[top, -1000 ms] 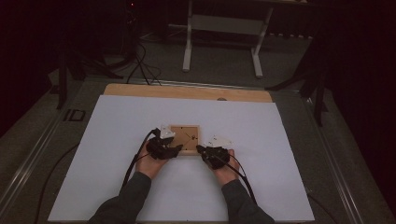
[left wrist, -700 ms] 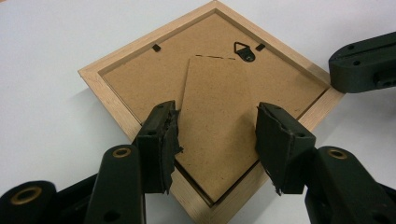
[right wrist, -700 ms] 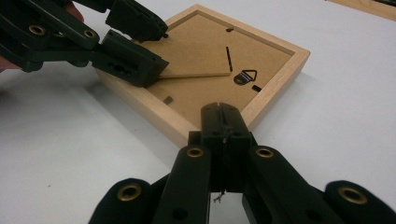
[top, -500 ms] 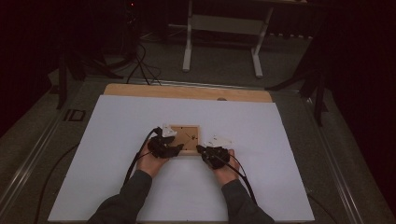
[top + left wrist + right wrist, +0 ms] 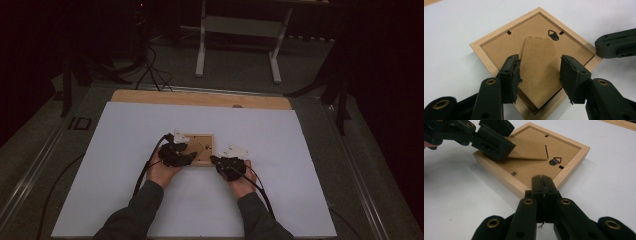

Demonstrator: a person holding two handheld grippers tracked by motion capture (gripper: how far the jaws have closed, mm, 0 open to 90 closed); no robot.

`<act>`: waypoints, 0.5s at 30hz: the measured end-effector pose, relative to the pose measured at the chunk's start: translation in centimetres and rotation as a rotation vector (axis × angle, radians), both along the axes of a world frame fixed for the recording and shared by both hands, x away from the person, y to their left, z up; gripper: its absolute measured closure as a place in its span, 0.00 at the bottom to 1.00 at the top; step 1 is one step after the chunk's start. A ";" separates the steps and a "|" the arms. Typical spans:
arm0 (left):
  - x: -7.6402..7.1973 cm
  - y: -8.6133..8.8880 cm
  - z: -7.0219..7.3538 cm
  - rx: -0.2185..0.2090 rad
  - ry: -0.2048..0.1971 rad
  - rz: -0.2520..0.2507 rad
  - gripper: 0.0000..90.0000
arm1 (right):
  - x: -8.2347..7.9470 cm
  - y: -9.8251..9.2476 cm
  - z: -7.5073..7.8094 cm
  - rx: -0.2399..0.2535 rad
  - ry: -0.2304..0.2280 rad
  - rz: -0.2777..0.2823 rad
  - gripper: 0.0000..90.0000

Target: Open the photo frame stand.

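- Currently my left claw [image 5: 537,66] pinches the cardboard stand flap [image 5: 529,152] across its width, one pad on each long edge. The flap is tipped up off the backing.
- Left hand [image 5: 162,172] sits low at the frame's near-left side. The forearm comes in from the bottom of the high view and the jaws reach over the rim toward the middle.
- Risk: the grip is edge-on on thin board. Squeeze harder and I'd expect it to bow or crease; ease off and it likely pops out and slaps flat.
- Risk: the hinge line near the hanger hook [image 5: 553,35] looks like the weak spot. Lifting too steeply, or twisting my wrist, could tear it there.
- The picture frame [image 5: 499,173] lies face down, back up, on the white sheet [image 5: 300,150], in the middle of the table between my two hands.
- Risk: it's a light frame on a smooth sheet. Any sideways pull on the flap could skate or spin it.
- My right claw [image 5: 543,182] is pressed together with nothing between the jaws. Its tip is at the frame's near-right rim; I can't tell how hard it bears down.
- Right hand [image 5: 240,184] is low, jaws angled in toward the left claw.
- Risk: that narrow tip could slip off the rim and the frame would lose its brace.
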State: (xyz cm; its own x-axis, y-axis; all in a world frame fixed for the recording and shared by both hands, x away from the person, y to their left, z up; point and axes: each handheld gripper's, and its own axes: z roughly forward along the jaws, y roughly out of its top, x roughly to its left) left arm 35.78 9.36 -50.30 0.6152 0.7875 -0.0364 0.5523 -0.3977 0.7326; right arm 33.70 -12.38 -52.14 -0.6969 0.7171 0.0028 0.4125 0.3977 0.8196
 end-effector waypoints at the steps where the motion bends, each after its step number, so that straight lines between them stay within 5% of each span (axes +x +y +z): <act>1: 0.0 0.0 -0.1 -0.004 0.004 0.001 0.56 | 0.0 0.0 0.0 0.000 0.000 0.000 1.00; 9: -0.2 0.0 -0.5 0.013 0.012 -0.001 0.49 | 0.0 0.0 0.0 0.002 -0.001 0.001 1.00; 15: -0.2 0.2 -0.7 0.015 0.017 0.002 0.53 | 0.0 0.0 0.0 0.001 -0.002 0.000 1.00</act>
State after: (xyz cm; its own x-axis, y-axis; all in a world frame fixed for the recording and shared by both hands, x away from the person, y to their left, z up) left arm 35.57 9.52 -50.97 0.6129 0.7894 -0.0350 0.5653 -0.4071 0.7175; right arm 33.69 -12.37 -52.15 -0.6970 0.7171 0.0021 0.4108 0.3969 0.8208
